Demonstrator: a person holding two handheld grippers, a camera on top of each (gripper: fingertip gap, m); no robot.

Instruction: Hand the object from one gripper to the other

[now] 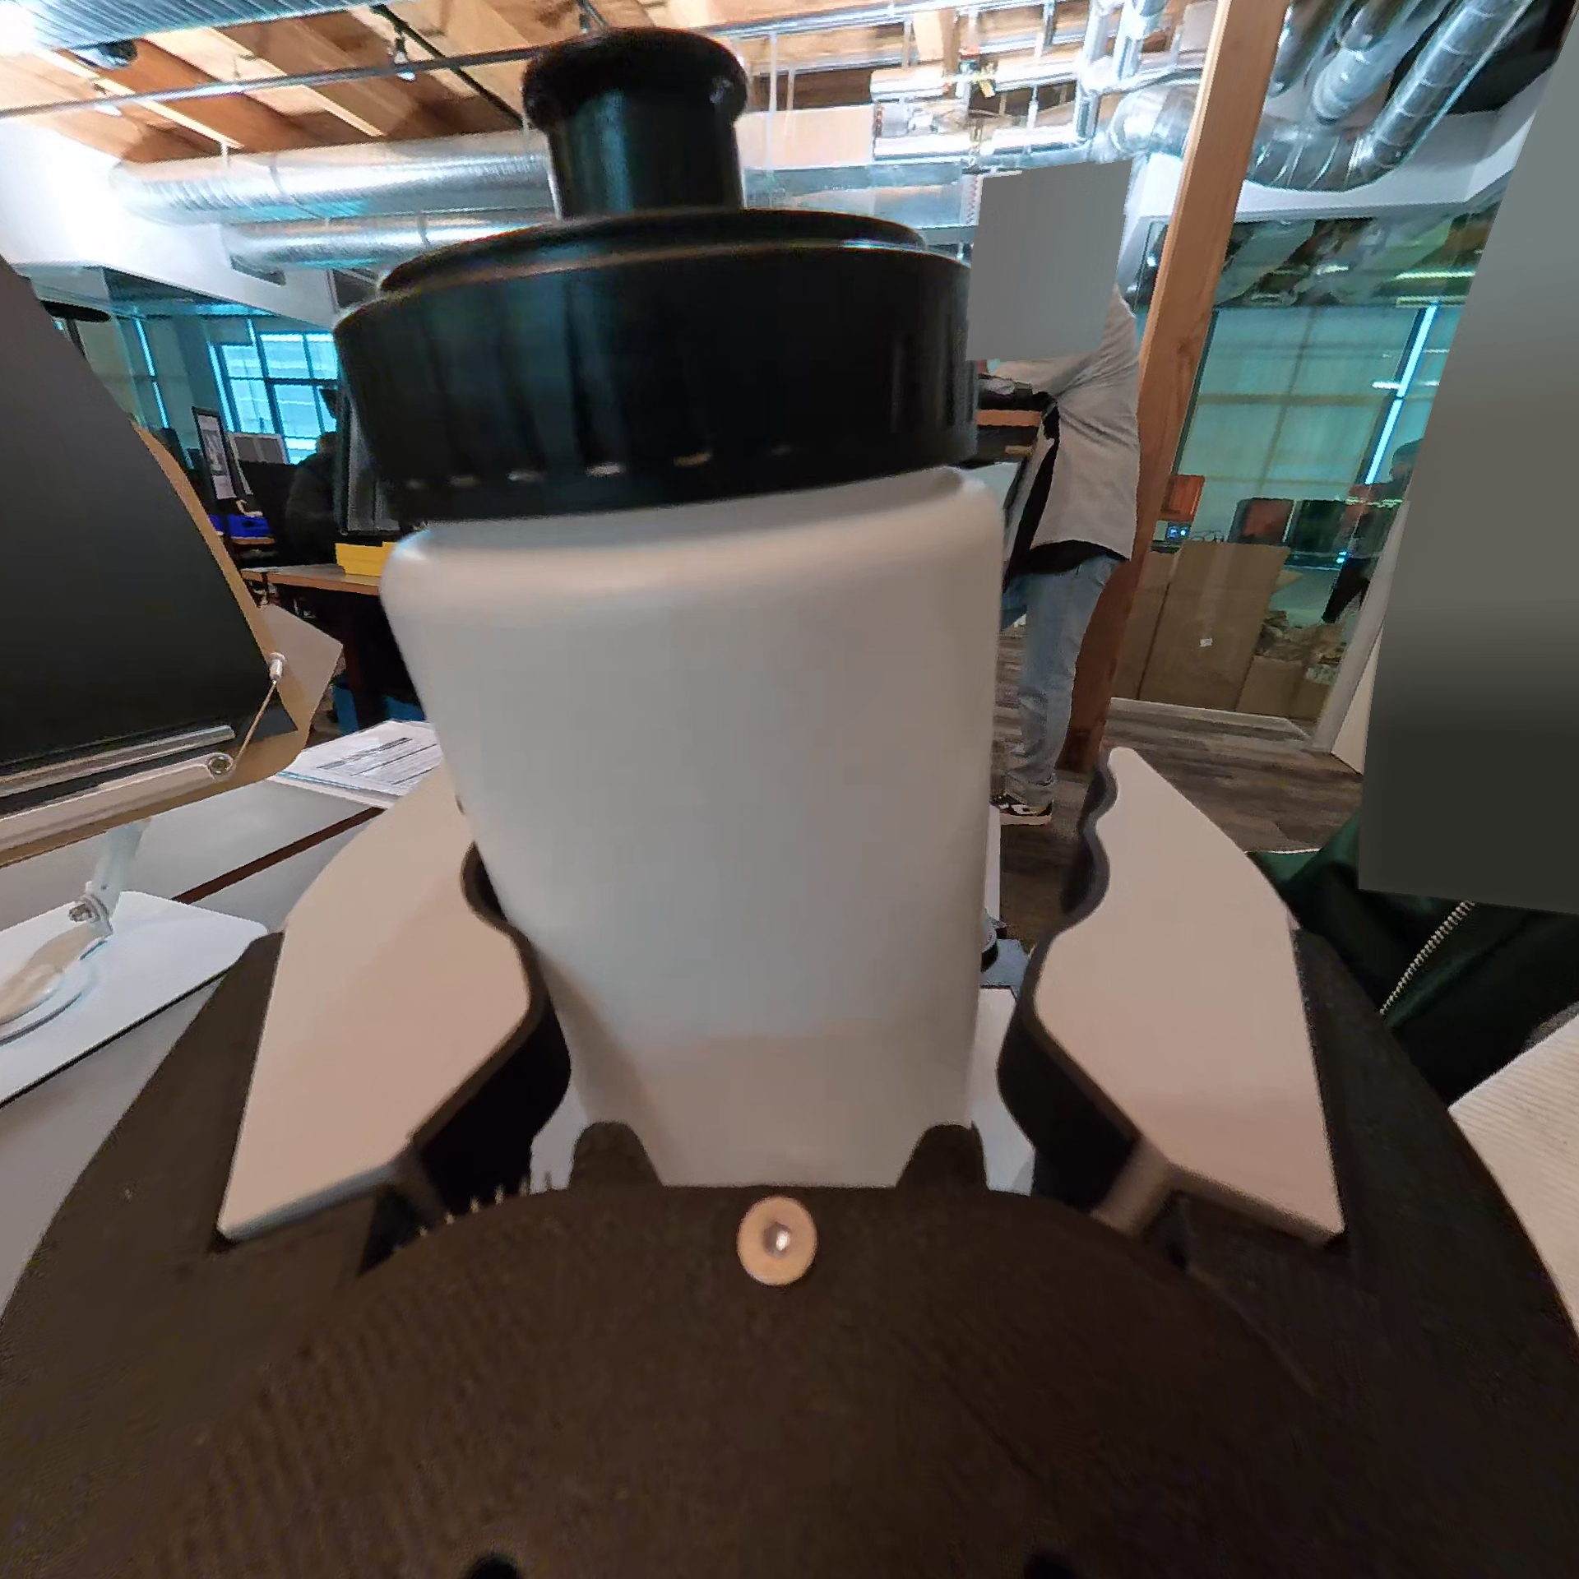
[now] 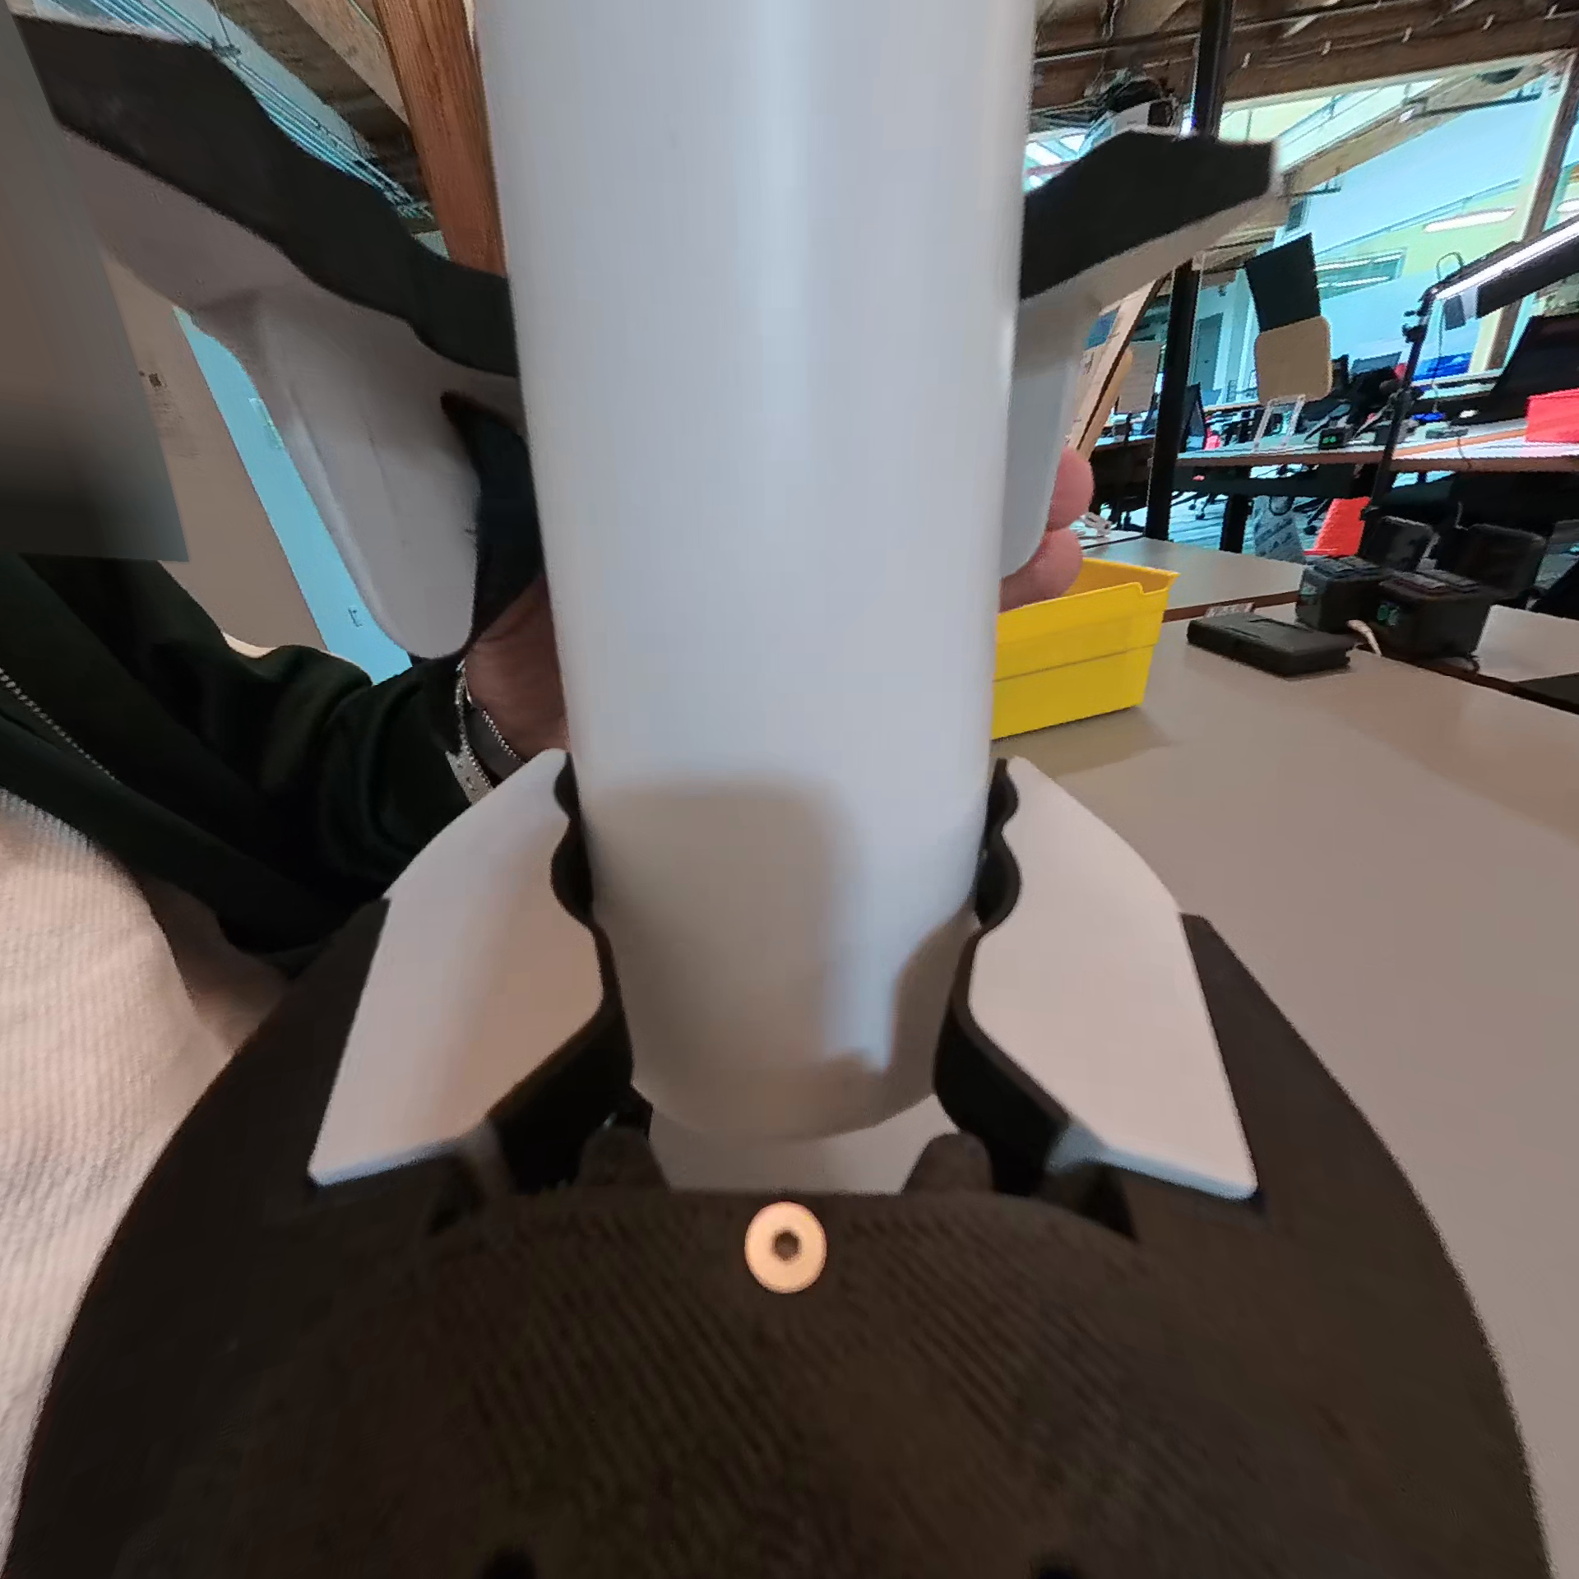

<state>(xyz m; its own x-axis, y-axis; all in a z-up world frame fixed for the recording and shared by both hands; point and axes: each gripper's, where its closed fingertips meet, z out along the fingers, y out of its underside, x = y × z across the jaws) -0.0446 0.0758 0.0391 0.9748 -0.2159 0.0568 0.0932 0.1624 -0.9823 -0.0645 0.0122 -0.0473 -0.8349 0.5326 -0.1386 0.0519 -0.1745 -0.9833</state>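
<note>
A white bottle [image 1: 709, 769] with a black screw cap [image 1: 658, 376] stands upright between my left gripper's [image 1: 786, 820] fingers. The left finger touches the bottle's side. A gap shows between the right finger [image 1: 1153, 965] and the bottle, so this gripper is open around it. In the right wrist view, my right gripper [image 2: 782, 769] is shut on the bottle [image 2: 769, 427] near its base, both pads against its sides. The left gripper's fingers [image 2: 342, 410] flank the bottle higher up, held by a hand [image 2: 513, 675]. The cap is out of that view.
A yellow bin [image 2: 1077, 649] stands on the grey table [image 2: 1324, 854] behind the bottle, with black devices [image 2: 1264, 645] further right. A tilted black panel [image 1: 102, 555] is at the left, a wooden post [image 1: 1188, 342] and a standing person [image 1: 1077, 478] behind. Across from one pair of fingers to the other is roughly 10 centimetres.
</note>
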